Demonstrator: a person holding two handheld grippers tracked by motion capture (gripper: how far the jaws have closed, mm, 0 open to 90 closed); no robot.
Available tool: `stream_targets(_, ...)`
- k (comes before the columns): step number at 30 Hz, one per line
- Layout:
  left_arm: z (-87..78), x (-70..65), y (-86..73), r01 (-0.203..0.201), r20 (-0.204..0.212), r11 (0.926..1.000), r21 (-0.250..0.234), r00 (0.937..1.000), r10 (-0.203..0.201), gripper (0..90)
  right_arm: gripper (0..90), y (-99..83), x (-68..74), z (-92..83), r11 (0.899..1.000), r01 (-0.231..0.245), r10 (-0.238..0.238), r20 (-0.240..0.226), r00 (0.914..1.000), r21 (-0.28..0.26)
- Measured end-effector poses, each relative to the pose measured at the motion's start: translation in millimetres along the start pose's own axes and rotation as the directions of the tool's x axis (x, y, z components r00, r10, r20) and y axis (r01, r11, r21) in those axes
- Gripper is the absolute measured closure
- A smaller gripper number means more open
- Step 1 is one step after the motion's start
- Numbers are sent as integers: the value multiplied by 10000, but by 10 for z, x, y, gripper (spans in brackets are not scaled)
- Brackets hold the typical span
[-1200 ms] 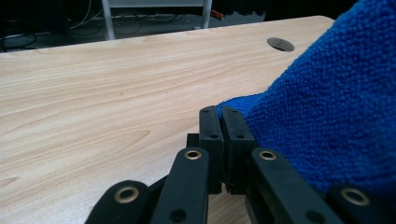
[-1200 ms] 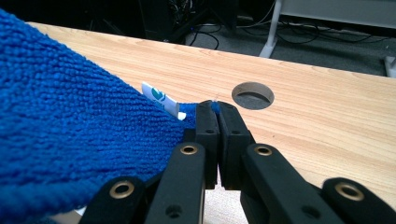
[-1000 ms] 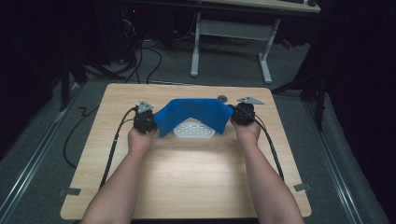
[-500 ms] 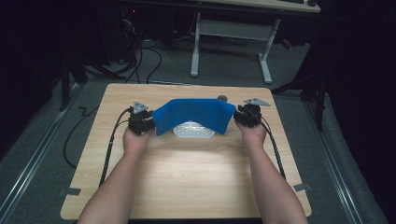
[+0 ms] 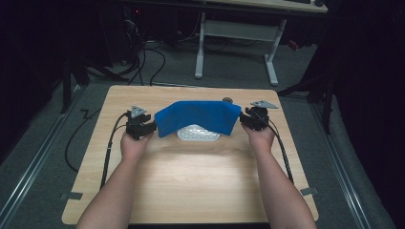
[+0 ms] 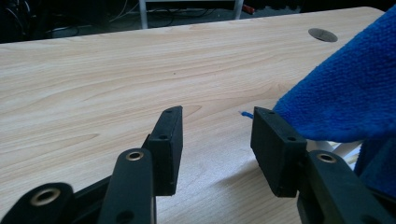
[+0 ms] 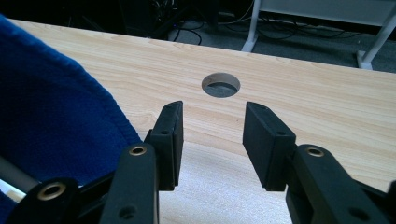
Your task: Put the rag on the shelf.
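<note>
**Cloth let go over the rack**

The blue terry cloth lay draped over a white slatted rack on the wooden table, between the left gripper and right gripper; both had just been opening, jaws empty

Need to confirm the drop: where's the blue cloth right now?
In the high view the blue cloth lies draped over the white rack at the table's far middle, between both open grippers.
</note>
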State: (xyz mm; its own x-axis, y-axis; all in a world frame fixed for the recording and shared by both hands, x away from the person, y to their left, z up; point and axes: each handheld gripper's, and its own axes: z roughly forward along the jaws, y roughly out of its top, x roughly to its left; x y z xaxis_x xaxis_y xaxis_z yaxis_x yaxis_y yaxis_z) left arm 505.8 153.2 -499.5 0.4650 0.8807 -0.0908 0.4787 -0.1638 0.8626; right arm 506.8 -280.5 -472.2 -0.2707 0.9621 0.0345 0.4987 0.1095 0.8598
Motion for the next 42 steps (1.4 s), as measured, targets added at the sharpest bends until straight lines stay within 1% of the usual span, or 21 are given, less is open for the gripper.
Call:
stream_targets(2, -11, 7, 3, 16, -27, 10000, -15, 10000, -16, 531, 564, 5, 3, -5, 10000, -41, 41, -77, 10000, -30)
stream_targets(6, -40, 8, 13, -63, -151, 10000, -53, 9999, 62, 515, 544, 26, 28, -28, 9998, 184, -184, -41, 9998, -104)
stream_targets(10, -80, 17, 7, -114, -271, 9999, -9, 9996, 114, 496, 514, 39, 27, -68, 9996, 237, -237, -6, 9997, -150)
stream_targets(12, -106, 30, 0, -53, -327, 10000, 36, 9995, 54, 492, 496, 40, 19, -94, 9997, 186, -187, -38, 9998, -133)
stream_targets(15, -166, 46, -3, 61, -360, 9999, -88, 9993, -64, 489, 482, 40, 9, -145, 9997, 202, -203, -45, 9998, -164)
stream_targets(18, -218, 47, -4, -22, -395, 9999, -125, 9992, 17, 489, 469, 31, 10, -212, 9986, 300, -301, -15, 9995, -441)
stream_targets(20, -245, 44, -16, -48, -418, 9999, -122, 9991, 43, 488, 456, 11, 5, -259, 9981, 367, -362, 107, 9993, -497)
stream_targets(24, -308, 45, -83, -87, -473, 10000, 21, 9988, 88, 488, 436, -21, -9, -341, 9985, 425, -420, 141, 9990, -352)
stream_targets(25, -323, 41, -104, -130, -512, 9999, 27, 9986, 131, 487, 436, -29, -10, -366, 9984, 424, -419, 137, 9990, -384)
stream_targets(26, -340, 39, -124, -130, -532, 9999, 24, 9985, 131, 487, 436, -44, -15, -396, 9976, 437, -431, 134, 9990, -540)
stream_targets(27, -358, 39, -143, -97, -554, 9999, 32, 9984, 99, 487, 435, -59, -15, -423, 9973, 356, -345, 186, 9992, -638)
stream_targets(29, -393, 34, -180, -24, -562, 10000, 45, 9984, 27, 487, 421, -73, -19, -455, 9983, 318, -311, 139, 9994, -480)
stream_targets(32, -447, 20, -233, -30, -617, 9999, 113, 9981, 37, 487, 411, -103, -6, -515, 9984, 405, -403, 62, 9992, -390)
stream_targets(34, -494, 12, -273, -3, -560, 9999, 143, 9984, 11, 485, 411, -147, 12, -590, 9970, 523, -523, 12, 9986, -579)
stream_targets(36, -550, 12, -327, 53, -410, 10000, 61, 9991, -50, 483, 392, -172, 29, -645, 9976, 548, -551, -74, 9985, -419)
stream_targets(37, -578, 4, -364, 5, -396, 9999, 119, 9992, 0, 483, 393, -197, 43, -686, 9969, 629, -637, -149, 9979, -481)
stream_targets(38, -602, -7, -396, -59, -402, 9998, 199, 9992, 67, 483, 393, -235, 59, -745, 9941, 816, -826, -112, 9965, -709)
stream_targets(39, -625, -19, -430, -91, -387, 9997, 243, 9992, 101, 481, 391, -257, 72, -788, 9939, 882, -890, -96, 9960, -668)
stream_targets(40, -643, -28, -452, -91, -358, 9995, 300, 9993, 102, 480, 390, -289, 80, -827, 9923, 969, -981, -121, 9951, -770)
stream_targets(41, -676, -48, -493, -70, -312, 9995, 294, 9995, 79, 480, 381, -310, 89, -859, 9923, 976, -989, -137, 9950, -768)
stream_targets(42, -700, -61, -513, -78, -248, 9995, 321, 9997, 86, 480, 369, -331, 103, -905, 9933, 1013, -1023, -158, 9946, -550)
